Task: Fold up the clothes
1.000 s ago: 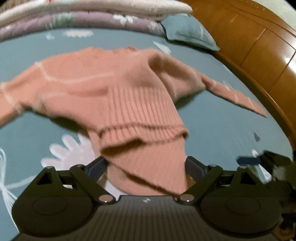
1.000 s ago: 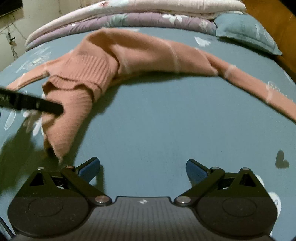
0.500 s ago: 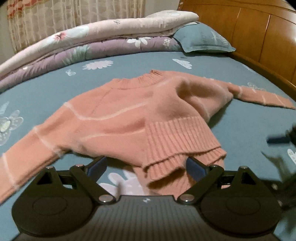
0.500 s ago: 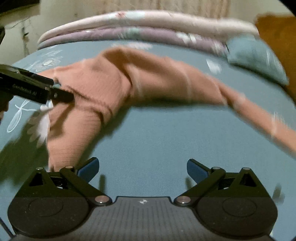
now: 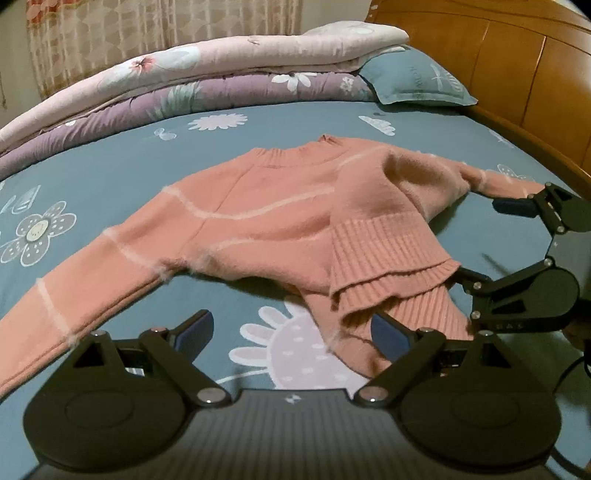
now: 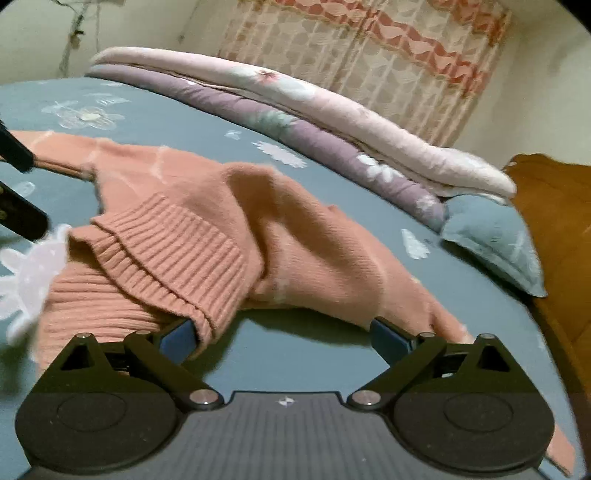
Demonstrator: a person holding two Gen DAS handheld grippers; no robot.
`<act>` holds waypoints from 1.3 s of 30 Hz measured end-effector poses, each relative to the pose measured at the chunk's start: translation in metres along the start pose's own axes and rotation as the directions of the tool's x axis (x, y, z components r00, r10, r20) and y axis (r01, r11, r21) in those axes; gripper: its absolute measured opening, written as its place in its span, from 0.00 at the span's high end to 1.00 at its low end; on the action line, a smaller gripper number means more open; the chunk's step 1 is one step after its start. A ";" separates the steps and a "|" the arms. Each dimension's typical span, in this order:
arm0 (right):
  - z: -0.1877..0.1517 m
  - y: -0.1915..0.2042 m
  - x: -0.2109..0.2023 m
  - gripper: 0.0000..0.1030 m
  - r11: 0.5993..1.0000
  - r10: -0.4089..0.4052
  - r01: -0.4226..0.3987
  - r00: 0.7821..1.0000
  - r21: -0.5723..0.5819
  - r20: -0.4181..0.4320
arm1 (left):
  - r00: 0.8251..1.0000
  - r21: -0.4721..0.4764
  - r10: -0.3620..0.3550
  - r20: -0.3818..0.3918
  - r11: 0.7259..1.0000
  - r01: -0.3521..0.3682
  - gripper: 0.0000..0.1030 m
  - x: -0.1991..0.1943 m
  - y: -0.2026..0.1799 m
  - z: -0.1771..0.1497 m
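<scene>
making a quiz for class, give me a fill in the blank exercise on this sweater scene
1. The sweater is ____ in colour.
2. It lies on a bed sheet printed with white ____.
3. The folded quilts lie stacked, pink over ____.
4. The headboard is made of ____.

Missing words: pink; flowers; purple; wood

Bedroom, warm dim indoor light. Bed [image 5: 332, 122] has a teal sheet printed with white flowers and clouds. Folded quilts [image 5: 229, 70] are stacked along the far edge, pale pink on purple floral. A teal pillow [image 5: 413, 81] sits beside them against the glossy wooden headboard [image 5: 517, 74]. Behind hangs a beige lattice curtain [image 6: 369, 48] with a red patterned band. Cream wall [image 6: 147, 33], probably some cables hanging in its corner.
</scene>
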State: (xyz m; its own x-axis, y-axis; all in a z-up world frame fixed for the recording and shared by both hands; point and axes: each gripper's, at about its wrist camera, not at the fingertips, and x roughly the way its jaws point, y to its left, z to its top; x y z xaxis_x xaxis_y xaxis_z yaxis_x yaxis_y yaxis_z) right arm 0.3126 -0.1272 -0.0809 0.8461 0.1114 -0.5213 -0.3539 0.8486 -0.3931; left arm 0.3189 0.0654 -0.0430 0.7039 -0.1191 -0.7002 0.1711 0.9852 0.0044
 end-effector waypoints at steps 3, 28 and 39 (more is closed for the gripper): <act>0.001 0.011 0.005 0.29 0.999 0.016 -0.017 1.000 -0.031 -0.006 | 1.000 -0.001 -0.005 -0.001 1.000 0.005 0.10 0.001 0.000 -0.001; 0.020 -0.060 -0.085 0.90 0.988 0.151 -0.151 0.988 -0.016 0.010 | 1.000 0.002 -0.023 -0.015 1.000 0.023 0.10 -0.007 -0.017 -0.005; -0.011 -0.116 -0.136 0.91 0.971 0.139 -0.172 0.972 -0.167 -0.190 | 0.997 0.025 -0.072 -0.033 0.997 0.073 0.10 -0.003 -0.062 -0.008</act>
State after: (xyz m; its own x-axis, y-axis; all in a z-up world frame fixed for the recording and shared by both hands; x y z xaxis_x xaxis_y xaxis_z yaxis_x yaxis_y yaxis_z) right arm 0.2343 -0.2465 0.0276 0.6974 0.1286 -0.7051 -0.5558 0.7182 -0.4187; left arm 0.3001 0.0055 -0.0470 0.6663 -0.1859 -0.7221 0.2394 0.9705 -0.0289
